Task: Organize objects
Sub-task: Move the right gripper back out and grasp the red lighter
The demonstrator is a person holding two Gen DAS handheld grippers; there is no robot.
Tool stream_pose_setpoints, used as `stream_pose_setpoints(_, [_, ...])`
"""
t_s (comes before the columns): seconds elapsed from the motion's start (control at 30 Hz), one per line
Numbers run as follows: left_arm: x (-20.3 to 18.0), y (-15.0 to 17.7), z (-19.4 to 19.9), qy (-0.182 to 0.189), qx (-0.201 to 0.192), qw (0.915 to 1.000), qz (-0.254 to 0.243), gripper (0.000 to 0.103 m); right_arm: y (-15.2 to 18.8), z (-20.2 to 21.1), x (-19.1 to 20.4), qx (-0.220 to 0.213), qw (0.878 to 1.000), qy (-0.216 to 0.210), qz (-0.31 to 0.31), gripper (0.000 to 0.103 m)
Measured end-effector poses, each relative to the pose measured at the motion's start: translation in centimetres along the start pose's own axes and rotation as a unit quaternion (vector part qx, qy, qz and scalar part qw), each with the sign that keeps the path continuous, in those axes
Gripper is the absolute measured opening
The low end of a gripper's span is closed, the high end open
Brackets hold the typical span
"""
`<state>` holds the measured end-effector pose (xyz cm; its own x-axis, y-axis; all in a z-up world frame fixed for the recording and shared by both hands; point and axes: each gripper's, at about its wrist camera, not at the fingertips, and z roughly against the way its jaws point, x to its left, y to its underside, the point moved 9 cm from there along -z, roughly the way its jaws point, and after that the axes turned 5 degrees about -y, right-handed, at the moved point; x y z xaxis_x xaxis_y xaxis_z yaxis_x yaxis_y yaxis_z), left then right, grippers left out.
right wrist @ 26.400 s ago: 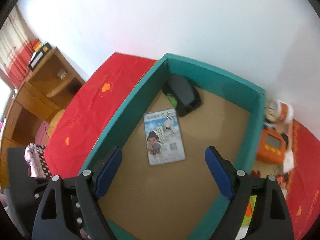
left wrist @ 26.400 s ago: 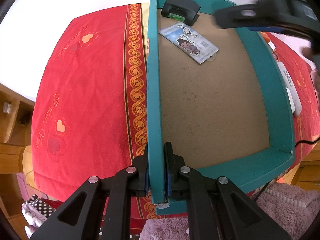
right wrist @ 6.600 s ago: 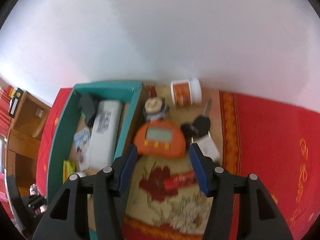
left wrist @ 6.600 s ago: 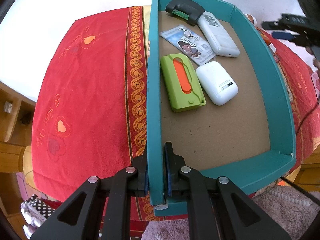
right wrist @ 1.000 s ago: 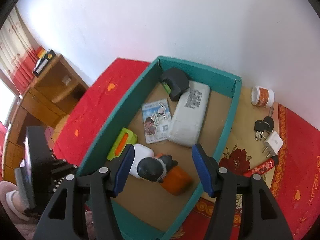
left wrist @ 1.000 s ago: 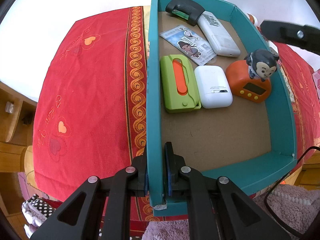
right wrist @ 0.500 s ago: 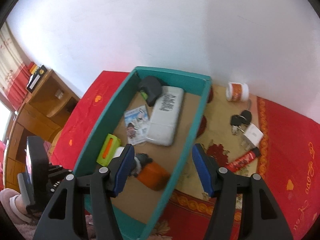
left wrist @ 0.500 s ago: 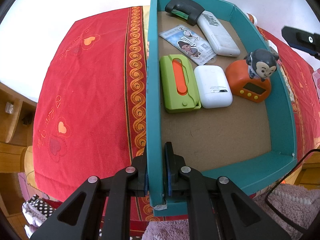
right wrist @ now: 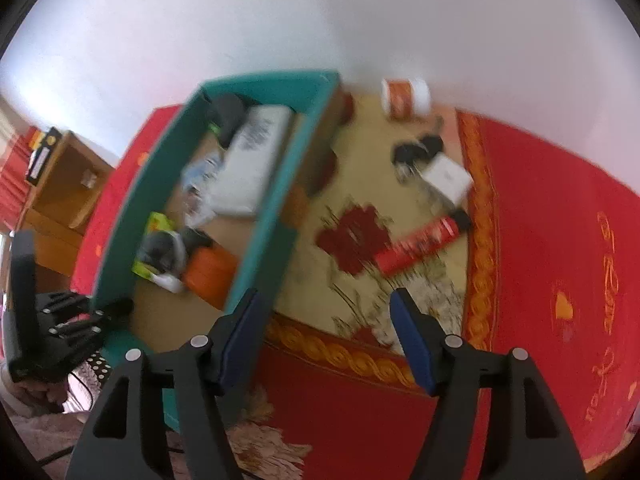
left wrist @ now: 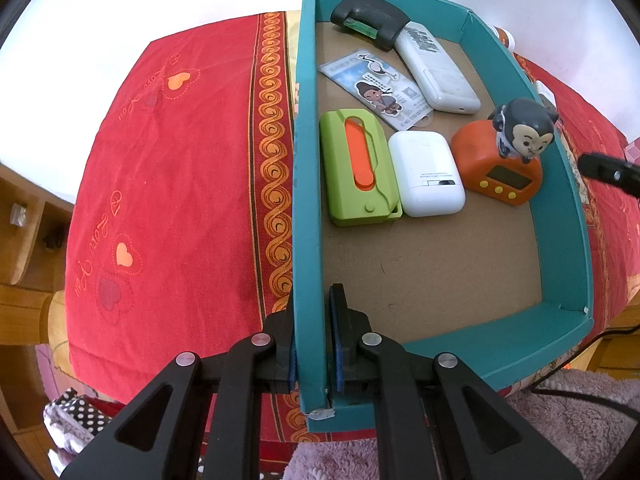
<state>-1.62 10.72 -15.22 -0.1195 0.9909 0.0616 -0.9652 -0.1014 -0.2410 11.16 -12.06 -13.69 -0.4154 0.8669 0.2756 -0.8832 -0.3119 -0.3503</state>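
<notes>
My left gripper (left wrist: 313,342) is shut on the left wall of the teal box (left wrist: 306,200). Inside lie a black device (left wrist: 370,20), a white remote-like unit (left wrist: 436,70), a cartoon card (left wrist: 376,88), a green and orange case (left wrist: 358,168), a white case (left wrist: 426,180) and an orange clock with a monkey figure (left wrist: 500,164). My right gripper (right wrist: 326,336) is open and empty above the cloth to the right of the box (right wrist: 276,184). On the cloth lie a red tube (right wrist: 420,244), a white plug (right wrist: 448,178), black keys (right wrist: 416,150) and a small jar (right wrist: 406,98).
A red cloth (left wrist: 180,184) with gold borders covers the table, which stands against a white wall. A wooden shelf unit (right wrist: 60,184) stands to the left. A pink fluffy fabric (left wrist: 560,432) lies below the table's near edge. The right wrist view is blurred.
My right gripper has swung right, away from the box and over the loose items on the cloth. The orange clock stays in the box. My left gripper has not moved.
</notes>
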Motion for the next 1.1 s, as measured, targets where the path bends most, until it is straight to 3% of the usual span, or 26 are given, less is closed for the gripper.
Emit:
stream_pose_setpoints(0.17, [0.0, 0.0, 0.0, 0.0, 0.0, 1.0, -0.001, 0.012, 0.4, -0.8, -2.3, 0.0, 0.999, 0.005, -0.047, 0.067])
stream_pose_setpoints(0.47, [-0.1, 0.0, 0.0, 0.0, -0.001, 1.0, 0.0, 0.012, -2.5, -3.6, -6.1, -0.012, 0.987, 0.012, -0.16, 0.068])
stream_pose_setpoints(0.67, [-0.1, 0.0, 0.0, 0.0, -0.001, 1.0, 0.0, 0.012, -3.7, -4.4, -5.8, -0.014, 0.989, 0.049, -0.139, 0.068])
stream_pose_setpoints(0.77, [-0.1, 0.0, 0.0, 0.0, -0.001, 1.0, 0.0, 0.012, -3.7, -4.5, -5.7, -0.012, 0.989, 0.077, -0.128, 0.056])
stream_pose_setpoints(0.8, [-0.1, 0.0, 0.0, 0.0, -0.001, 1.0, 0.0, 0.012, -3.7, -4.6, -5.5, -0.01, 0.988, 0.093, -0.122, 0.047])
stream_pose_setpoints(0.9, [-0.1, 0.0, 0.0, 0.0, -0.001, 1.0, 0.0, 0.012, -3.5, -4.5, -5.5, -0.011, 0.987, 0.102, -0.123, 0.035])
stream_pose_setpoints(1.1, [-0.1, 0.0, 0.0, 0.0, -0.001, 1.0, 0.0, 0.012, -3.0, -4.2, -6.0, -0.014, 0.987, 0.096, -0.127, 0.028])
